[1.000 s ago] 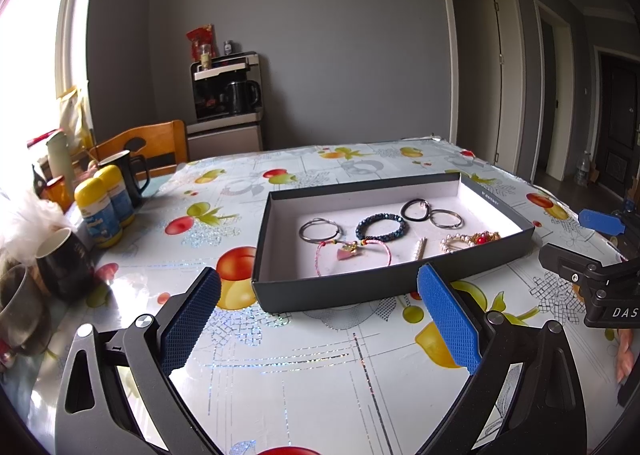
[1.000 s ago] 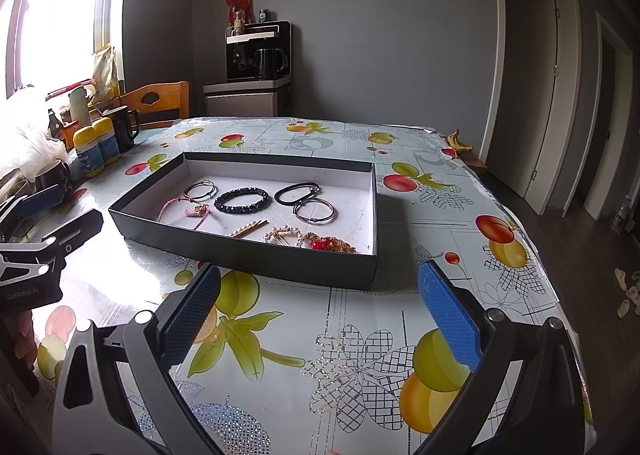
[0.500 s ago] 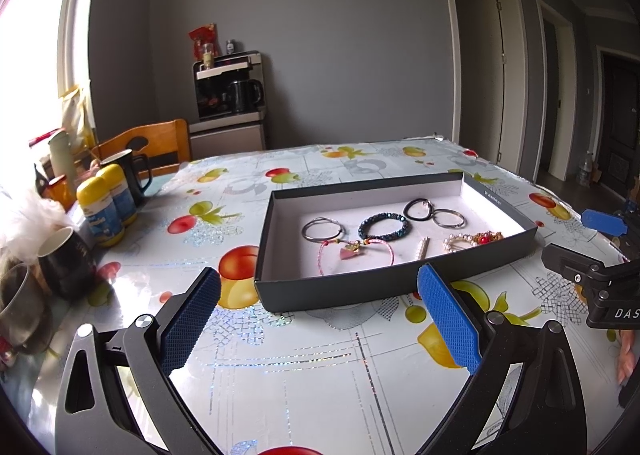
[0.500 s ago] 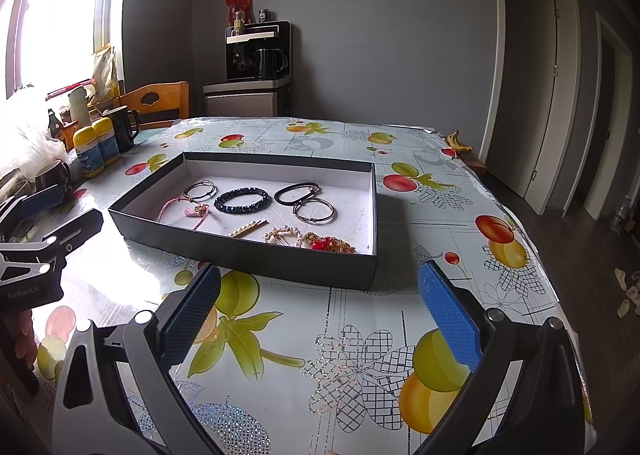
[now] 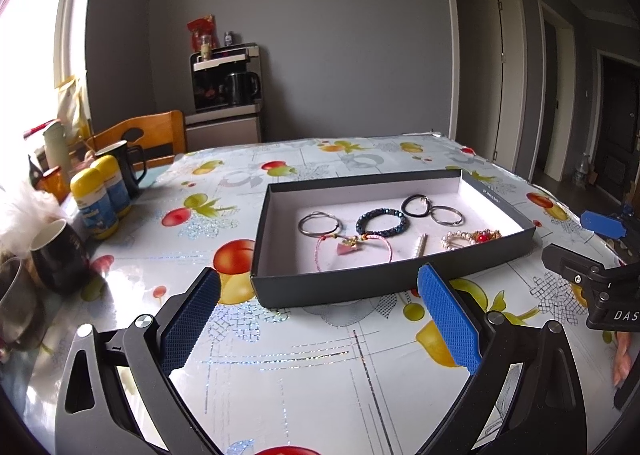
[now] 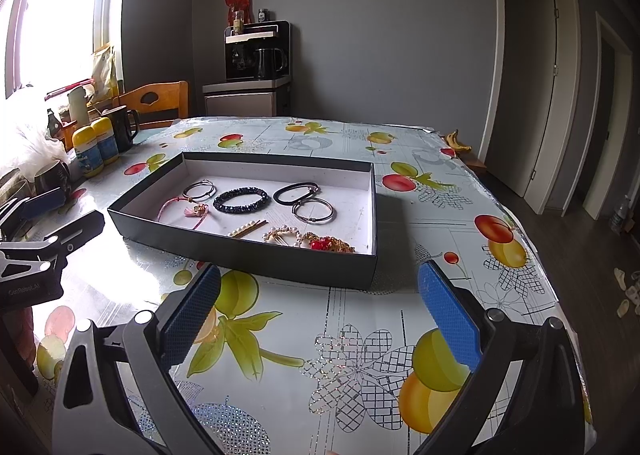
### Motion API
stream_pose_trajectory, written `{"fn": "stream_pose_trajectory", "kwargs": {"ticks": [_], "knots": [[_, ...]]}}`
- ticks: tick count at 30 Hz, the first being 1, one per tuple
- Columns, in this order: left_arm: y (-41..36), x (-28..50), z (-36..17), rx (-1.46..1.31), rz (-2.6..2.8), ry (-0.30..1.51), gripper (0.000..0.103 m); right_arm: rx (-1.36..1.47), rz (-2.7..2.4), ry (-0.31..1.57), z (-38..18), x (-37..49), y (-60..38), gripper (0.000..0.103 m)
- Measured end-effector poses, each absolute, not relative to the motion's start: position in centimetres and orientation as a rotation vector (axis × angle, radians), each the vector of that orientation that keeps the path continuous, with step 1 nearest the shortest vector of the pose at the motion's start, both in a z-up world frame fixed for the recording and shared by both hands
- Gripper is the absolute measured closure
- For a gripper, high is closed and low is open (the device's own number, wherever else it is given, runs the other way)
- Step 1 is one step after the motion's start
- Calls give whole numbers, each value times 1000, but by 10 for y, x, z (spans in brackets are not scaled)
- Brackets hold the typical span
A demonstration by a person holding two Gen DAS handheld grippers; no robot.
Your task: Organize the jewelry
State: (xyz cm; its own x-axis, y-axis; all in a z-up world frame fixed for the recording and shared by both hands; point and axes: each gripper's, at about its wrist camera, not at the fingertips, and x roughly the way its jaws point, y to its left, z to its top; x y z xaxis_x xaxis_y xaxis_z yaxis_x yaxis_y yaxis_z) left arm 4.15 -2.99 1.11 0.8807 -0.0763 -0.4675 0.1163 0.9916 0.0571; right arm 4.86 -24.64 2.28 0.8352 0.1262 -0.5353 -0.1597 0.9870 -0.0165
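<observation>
Presently, all the jewelry visible lies inside the shallow dark tray [image 5: 400,283] on the worktop [image 5: 320,367], spread apart on its pale floor. Both grippers hang short of the tray's near wall, jaws spread wide and holding nothing: the left gripper [image 5: 320,319] and the right gripper [image 6: 320,319].

Relation governing any coming move: the tray lies ahead of both grippers, its long axis running across the left view. From the left gripper it sits ahead and slightly rightward, with the pink cord bracelet [image 5: 354,249] and the pearl hairpin [image 5: 420,245] closest behind the near wall. From the right gripper it sits ahead and leftward, with the red-and-gold piece [image 6: 330,243] and the pearl loop [image 6: 282,235] nearest. Neither gripper is plainly the closer overall; each commands its own end.

View differences: the right view separates the black hair tie [image 6: 294,193] from the silver ring [image 6: 313,211] and shows the dark beaded bracelet [image 6: 240,199] clear of its neighbours. The left view shows the silver rings [image 5: 319,223] at the far left end more openly.

Whether the layout is sorted or awaiting sorting cannot be judged.
</observation>
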Motion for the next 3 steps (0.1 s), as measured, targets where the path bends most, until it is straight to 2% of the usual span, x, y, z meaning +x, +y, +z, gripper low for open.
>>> {"fn": "stream_pose_trajectory", "kwargs": {"ticks": [3], "knots": [[-28,45,9,106,-71,516,3,-57,141,572,21,50,-247,5]]}}
